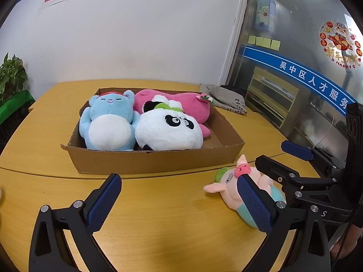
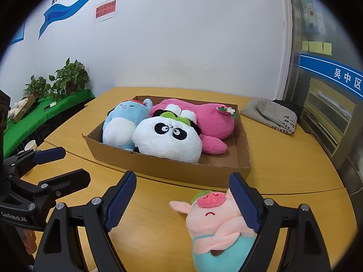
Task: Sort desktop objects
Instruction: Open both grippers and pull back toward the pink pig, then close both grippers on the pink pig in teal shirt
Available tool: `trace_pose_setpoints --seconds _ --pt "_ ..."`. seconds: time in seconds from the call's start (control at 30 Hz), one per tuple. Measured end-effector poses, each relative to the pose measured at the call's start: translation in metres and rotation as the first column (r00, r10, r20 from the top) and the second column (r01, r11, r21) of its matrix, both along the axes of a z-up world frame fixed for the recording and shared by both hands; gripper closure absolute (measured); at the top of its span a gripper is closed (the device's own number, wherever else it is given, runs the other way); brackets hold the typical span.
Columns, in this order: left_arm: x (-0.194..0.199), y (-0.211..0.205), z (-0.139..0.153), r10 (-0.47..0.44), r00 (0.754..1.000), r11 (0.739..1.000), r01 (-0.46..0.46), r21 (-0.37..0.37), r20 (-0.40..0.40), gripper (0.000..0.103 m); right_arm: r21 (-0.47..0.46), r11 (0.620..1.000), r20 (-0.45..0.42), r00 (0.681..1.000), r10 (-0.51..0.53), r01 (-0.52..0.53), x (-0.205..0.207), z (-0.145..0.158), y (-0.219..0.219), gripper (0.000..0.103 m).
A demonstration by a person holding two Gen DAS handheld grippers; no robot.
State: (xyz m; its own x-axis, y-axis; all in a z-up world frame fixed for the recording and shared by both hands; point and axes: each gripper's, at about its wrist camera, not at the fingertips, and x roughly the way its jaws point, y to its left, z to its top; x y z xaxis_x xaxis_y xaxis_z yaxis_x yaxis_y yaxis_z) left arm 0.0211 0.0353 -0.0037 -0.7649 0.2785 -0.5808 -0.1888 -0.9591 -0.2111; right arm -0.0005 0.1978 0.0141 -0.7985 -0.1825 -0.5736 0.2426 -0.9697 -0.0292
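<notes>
Fuzzy pig plush [image 2: 217, 224] on smooth wooden table [image 2: 158, 238], between wide-spread right hand-held gripper [image 2: 183, 204] fingers.

My left gripper [image 1: 179, 201] is spread wide over the table [image 1: 158, 215]. Ahead sits the cardboard box [image 1: 158, 161] of plush toys; the pig plush [image 1: 229, 188] lies behind its right finger, my right gripper [image 1: 280, 158] beyond.

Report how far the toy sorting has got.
Done: three plush toys lie in the cardboard box: the blue one, the panda and the pink one. In hand: nothing is gripped; the right gripper is open around the pig toy on the table. The left gripper is open and empty. Left: the pig toy probably goes into the box.
</notes>
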Motion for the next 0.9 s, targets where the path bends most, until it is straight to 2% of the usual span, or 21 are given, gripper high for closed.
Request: trace_pose_setpoints --seconds 0.67,0.9 --pt "-0.004 0.000 -0.011 -0.001 0.999 1.000 0.000 0.029 0.041 0.000 0.007 1.000 0.006 1.000 0.013 -0.013 0.003 -0.002 0.002 0.019" --pt "-0.012 0.006 -0.017 -0.027 0.997 0.997 0.022 0.069 0.077 0.000 0.005 1.000 -0.022 0.999 0.023 -0.023 0.012 0.000 0.014 0.019"
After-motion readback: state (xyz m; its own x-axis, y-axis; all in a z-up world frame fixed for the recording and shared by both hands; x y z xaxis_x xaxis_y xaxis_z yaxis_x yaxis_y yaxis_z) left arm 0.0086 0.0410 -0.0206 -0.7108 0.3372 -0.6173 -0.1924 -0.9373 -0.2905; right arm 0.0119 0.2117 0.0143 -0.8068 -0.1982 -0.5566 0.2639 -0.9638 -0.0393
